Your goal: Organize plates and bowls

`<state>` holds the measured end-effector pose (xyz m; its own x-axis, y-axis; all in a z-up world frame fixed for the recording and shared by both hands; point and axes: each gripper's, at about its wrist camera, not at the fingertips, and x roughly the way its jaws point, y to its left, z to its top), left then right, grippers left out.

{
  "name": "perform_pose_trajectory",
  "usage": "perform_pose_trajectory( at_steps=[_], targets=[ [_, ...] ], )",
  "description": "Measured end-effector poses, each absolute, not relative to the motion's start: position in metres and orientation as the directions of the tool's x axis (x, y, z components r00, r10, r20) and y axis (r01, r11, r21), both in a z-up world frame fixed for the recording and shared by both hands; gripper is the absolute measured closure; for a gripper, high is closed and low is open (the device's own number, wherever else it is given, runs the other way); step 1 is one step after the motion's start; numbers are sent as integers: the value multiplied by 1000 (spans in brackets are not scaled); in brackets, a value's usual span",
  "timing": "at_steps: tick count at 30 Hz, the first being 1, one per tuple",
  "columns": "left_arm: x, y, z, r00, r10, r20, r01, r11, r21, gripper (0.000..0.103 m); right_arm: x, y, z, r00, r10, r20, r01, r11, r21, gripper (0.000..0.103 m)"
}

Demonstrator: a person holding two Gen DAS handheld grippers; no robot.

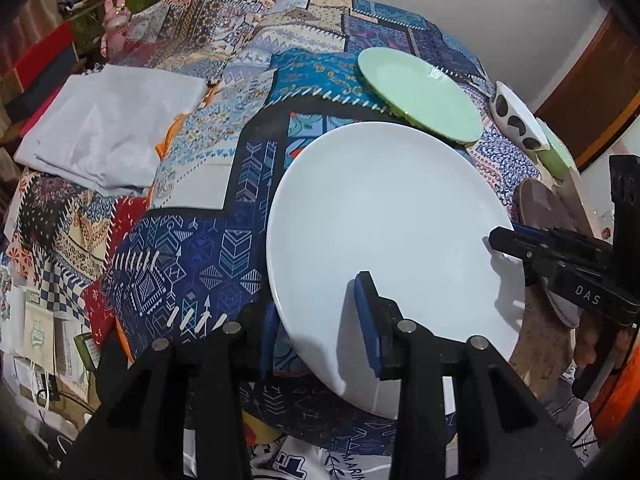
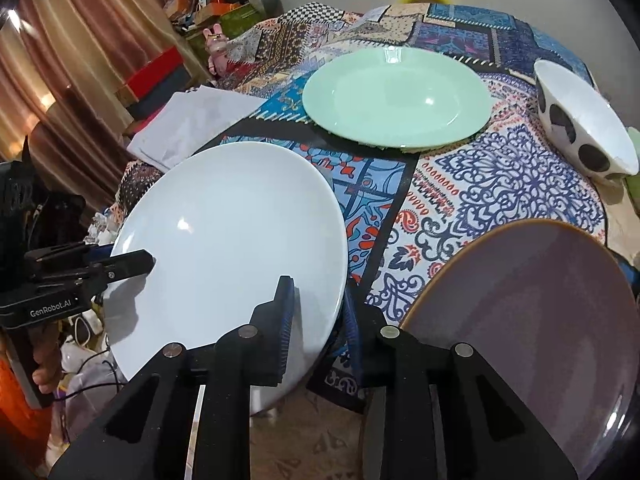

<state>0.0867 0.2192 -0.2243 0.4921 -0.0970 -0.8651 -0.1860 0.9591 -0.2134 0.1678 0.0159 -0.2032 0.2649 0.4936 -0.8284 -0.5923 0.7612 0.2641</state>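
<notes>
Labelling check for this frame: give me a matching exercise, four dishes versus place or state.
Things:
1. white plate
2. green plate
3. spotted bowl
4. purple plate

Places or states:
A. tipped on its side, far right
B. near right, beside the right gripper
C. gripped at its rim by both grippers
D. flat on the cloth, far middle

Pairs: 1-C, 2-D, 3-A, 4-B

White plate between the jaws: plain glossy white, no pattern. Beyond the jaws, mint-green plate, plain. Right of the jaws, mauve plate with a thin orange-brown rim. Far right, white bowl with black spots. Patchwork cloth: blue, white, red ornamental prints. Jaw pads are blue on black.
</notes>
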Motion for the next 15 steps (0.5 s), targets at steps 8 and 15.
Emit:
perform_pose_trajectory(
  at_steps=[8, 15],
  targets=[
    [91, 210, -197, 539, -88, -838, -159, 966, -203, 66, 167, 5, -182, 312, 523, -793, -583, 765, 274, 80],
    [96, 189, -173, 581, -95, -808, -112, 974, -196, 66, 164, -17, -161, 372, 536, -758, -558, 781, 278, 80]
  ],
)
